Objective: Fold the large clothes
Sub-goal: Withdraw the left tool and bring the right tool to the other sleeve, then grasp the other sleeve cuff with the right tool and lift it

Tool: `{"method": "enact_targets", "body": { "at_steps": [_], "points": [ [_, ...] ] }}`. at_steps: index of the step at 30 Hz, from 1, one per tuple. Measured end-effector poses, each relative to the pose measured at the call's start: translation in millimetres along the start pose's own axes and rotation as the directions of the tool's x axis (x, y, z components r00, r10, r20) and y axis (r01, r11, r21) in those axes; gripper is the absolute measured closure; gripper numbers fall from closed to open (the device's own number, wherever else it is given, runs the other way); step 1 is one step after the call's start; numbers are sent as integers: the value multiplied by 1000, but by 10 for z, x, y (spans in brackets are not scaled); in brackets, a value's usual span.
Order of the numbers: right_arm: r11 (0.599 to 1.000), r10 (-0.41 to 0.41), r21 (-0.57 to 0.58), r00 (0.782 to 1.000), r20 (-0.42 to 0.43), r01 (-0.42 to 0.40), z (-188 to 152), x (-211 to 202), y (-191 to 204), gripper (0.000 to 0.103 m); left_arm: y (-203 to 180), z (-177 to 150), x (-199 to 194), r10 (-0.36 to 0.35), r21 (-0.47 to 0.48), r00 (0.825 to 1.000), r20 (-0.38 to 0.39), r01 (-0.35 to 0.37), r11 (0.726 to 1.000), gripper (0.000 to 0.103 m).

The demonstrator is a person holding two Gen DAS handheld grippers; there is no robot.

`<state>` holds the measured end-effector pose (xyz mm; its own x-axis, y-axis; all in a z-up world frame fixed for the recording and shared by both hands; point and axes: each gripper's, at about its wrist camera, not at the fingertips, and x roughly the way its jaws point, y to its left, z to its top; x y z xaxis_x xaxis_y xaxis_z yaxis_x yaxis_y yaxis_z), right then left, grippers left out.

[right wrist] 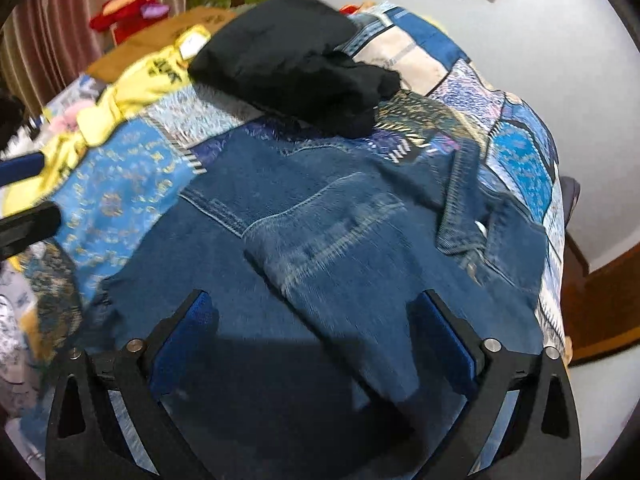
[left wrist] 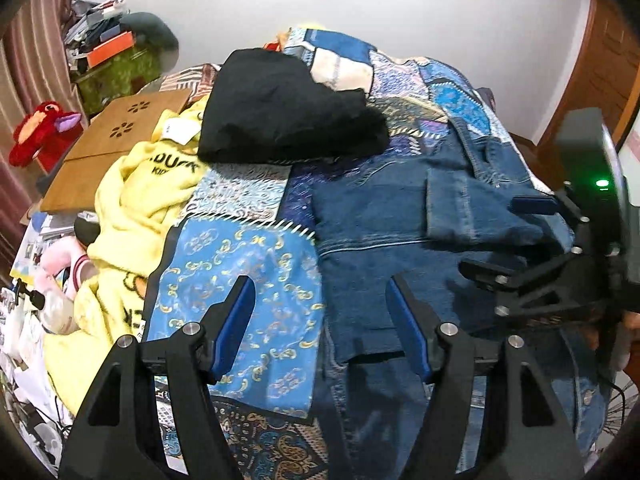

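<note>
Your left gripper (left wrist: 320,328) and right gripper (right wrist: 316,340) hang spread, empty, over the crumpled blue denim jacket (right wrist: 320,240); folded black garment (right wrist: 296,64) at twelve o'clock.

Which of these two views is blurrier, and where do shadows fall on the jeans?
Right wrist view: motion-smeared across the jeans and yellow blanket, with a dark shadow on the denim between the open right gripper fingers. Left wrist view: sharper, with fisheye bending at the edges; left gripper open.
</note>
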<state>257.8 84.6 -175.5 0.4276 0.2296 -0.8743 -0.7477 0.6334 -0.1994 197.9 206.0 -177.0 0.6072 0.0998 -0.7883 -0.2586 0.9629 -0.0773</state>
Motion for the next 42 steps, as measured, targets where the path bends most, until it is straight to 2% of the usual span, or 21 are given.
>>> {"method": "enact_targets", "body": {
  "at_steps": [3, 5, 6, 7, 8, 9, 10, 11, 12, 16, 23, 27, 30, 33, 39, 42],
  "points": [
    [998, -30, -48, 999, -38, 29, 41, 177, 64, 26, 56, -22, 61, -6, -14, 1000, -12, 6, 1000, 36],
    [997, -39, -61, 999, -36, 37, 38, 231, 64, 28, 81, -31, 98, -10, -24, 1000, -18, 9, 1000, 36],
    [998, -35, -61, 999, -24, 33, 35, 225, 55, 33, 89, -34, 118, -12, -28, 1000, -21, 11, 1000, 36],
    [998, -35, -60, 999, -12, 34, 24, 202, 33, 40, 91, -40, 134, -12, -32, 1000, -24, 12, 999, 36],
    [997, -41, -59, 999, -4, 41, 26, 183, 24, 59, 94, -45, 144, -14, -33, 1000, -25, 13, 999, 36],
    [997, -40, -59, 999, -1, 40, 30, 158, 9, 69, 90, -48, 155, -15, -34, 999, -28, 14, 999, 36],
    [999, -17, -47, 1000, 6, 17, 34, 120, -15, 73, 82, -50, 169, -14, -35, 999, -33, 13, 999, 36],
    [999, -15, -28, 1000, 22, 15, 35, 67, -35, 82, 72, -55, 171, -14, -36, 999, -35, 13, 999, 36],
    [999, -34, -10, 998, 48, 34, 32, -17, -70, 85, 62, -57, 173, -17, -36, 999, -36, 16, 999, 36],
    [995, -89, 59, 982, 166, 80, 4, -451, -306, 89, 4, -52, 151, -21, -31, 999, -33, 20, 999, 36],
    [970, -115, 242, 942, 316, 38, -166, -1293, -1095, 90, -215, 43, 83, -23, 4, 1000, -18, 23, 1000, 36],
    [943, -118, 331, 917, 381, -16, -357, -1632, -1472, 90, -431, 106, 70, -46, 25, 999, -15, 46, 999, 36],
    [925, -112, 376, 905, 410, -56, -517, -1725, -1631, 90, -620, 125, 115, -76, 43, 997, -31, 78, 996, 36],
    [905, -99, 417, 910, 402, -86, -723, -1670, -1741, 90, -826, 119, 231, -93, 67, 994, -65, 98, 993, 36],
    [848, -53, 516, 950, 308, -120, -1202, -1324, -1945, 90, -1141, 1, 479, -113, 103, 982, -152, 129, 986, 36],
    [792, -9, 590, 965, 264, -154, -1486, -1127, -2083, 90, -1243, -85, 557, -103, 133, 979, -177, 128, 983, 36]
  ]
}}
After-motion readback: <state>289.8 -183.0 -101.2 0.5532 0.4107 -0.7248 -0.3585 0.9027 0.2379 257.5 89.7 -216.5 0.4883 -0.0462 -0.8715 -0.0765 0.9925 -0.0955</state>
